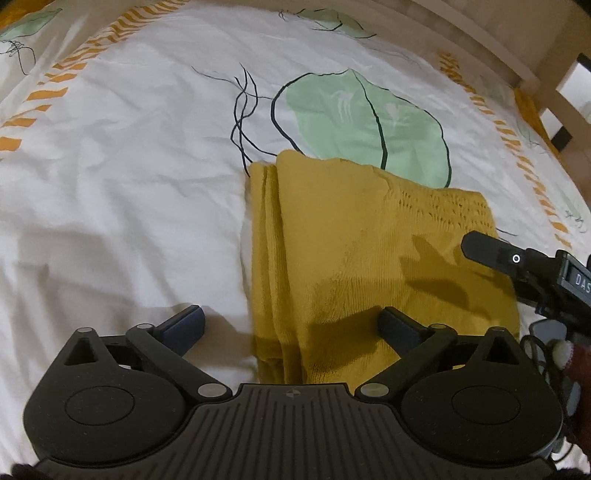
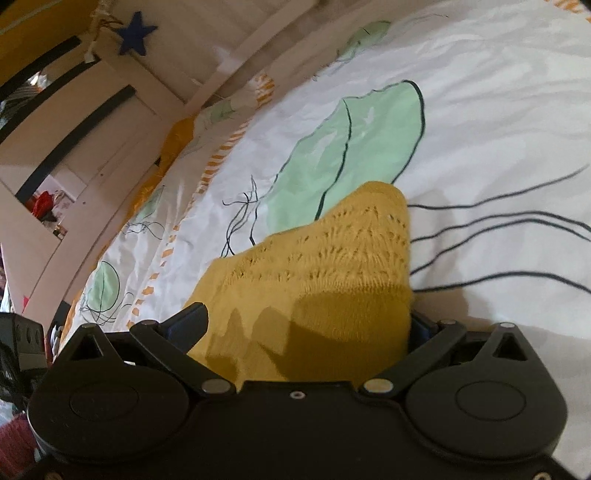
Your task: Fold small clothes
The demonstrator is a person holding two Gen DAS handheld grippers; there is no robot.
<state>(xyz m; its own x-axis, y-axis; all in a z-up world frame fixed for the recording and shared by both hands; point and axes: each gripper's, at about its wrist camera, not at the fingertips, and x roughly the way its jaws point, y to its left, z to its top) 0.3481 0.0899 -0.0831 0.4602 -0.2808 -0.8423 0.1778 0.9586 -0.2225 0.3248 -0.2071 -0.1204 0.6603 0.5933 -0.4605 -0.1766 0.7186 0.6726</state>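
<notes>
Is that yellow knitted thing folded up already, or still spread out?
Folded. The yellow knit lies as a compact rectangle on the bedspread, with several stacked layer edges showing along its left side.

We're in a home bedroom: a white duvet cover (image 1: 129, 155) printed with green leaves and orange dashes spreads across a bed, a pale wooden bed frame (image 1: 509, 40) edges it, and a blue star decoration (image 2: 136, 32) hangs beyond.

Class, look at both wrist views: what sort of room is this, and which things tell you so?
Probably a bedroom. The yellow knitted garment lies on a printed duvet cover beside a pale wooden bed frame, with a cupboard alongside.
</notes>
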